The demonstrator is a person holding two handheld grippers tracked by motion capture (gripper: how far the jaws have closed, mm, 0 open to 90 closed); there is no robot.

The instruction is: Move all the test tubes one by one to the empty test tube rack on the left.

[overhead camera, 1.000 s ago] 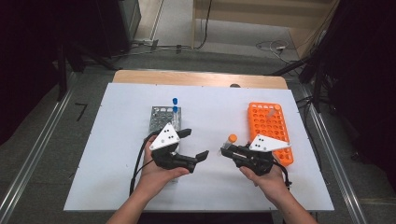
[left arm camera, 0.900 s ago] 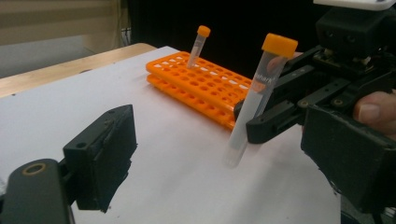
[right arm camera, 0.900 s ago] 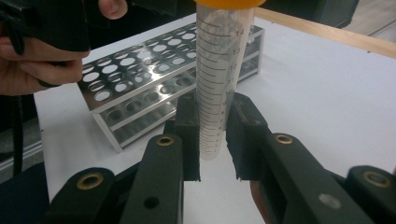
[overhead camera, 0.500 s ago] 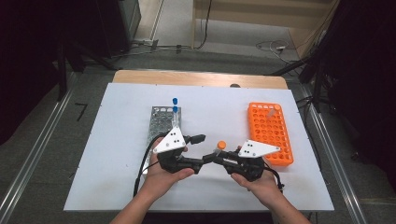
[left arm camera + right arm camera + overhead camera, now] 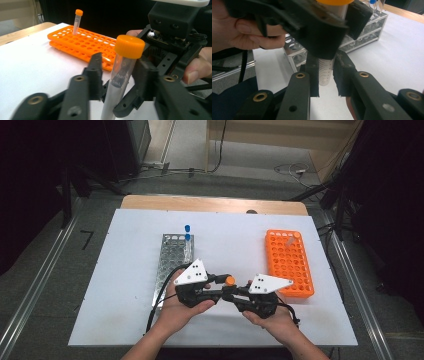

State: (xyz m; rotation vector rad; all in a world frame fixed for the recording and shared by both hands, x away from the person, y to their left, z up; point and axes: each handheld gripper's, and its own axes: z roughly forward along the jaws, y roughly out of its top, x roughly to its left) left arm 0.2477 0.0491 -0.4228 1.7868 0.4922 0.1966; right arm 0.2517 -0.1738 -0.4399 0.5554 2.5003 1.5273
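Note:
An orange-capped clear tube (image 5: pixel 230 280) stands upright over the table's near middle, where both grippers meet. My right gripper (image 5: pixel 234 293) is shut on its lower part; in the right gripper view its pads (image 5: pixel 313 75) squeeze the graduated tube (image 5: pixel 325 71). My left gripper (image 5: pixel 221 286) faces it from the left. Its jaws have just been closing around the tube's upper part (image 5: pixel 123 67). The left gripper (image 5: pixel 120 73) has one pad (image 5: pixel 143 72) at the tube, and a narrow gap shows at the other.
An orange rack (image 5: pixel 290 265) lies at the right with one capped tube (image 5: pixel 77 21) standing in its far end. A metal rack (image 5: pixel 172 260) left of centre holds blue-capped tubes (image 5: pixel 187 237) at its far end. White sheet (image 5: pixel 125 320) covers the table.
The right gripper has carried the orange-capped tube leftward to the left gripper. The left gripper's jaws, wide before, have drawn in around the tube.

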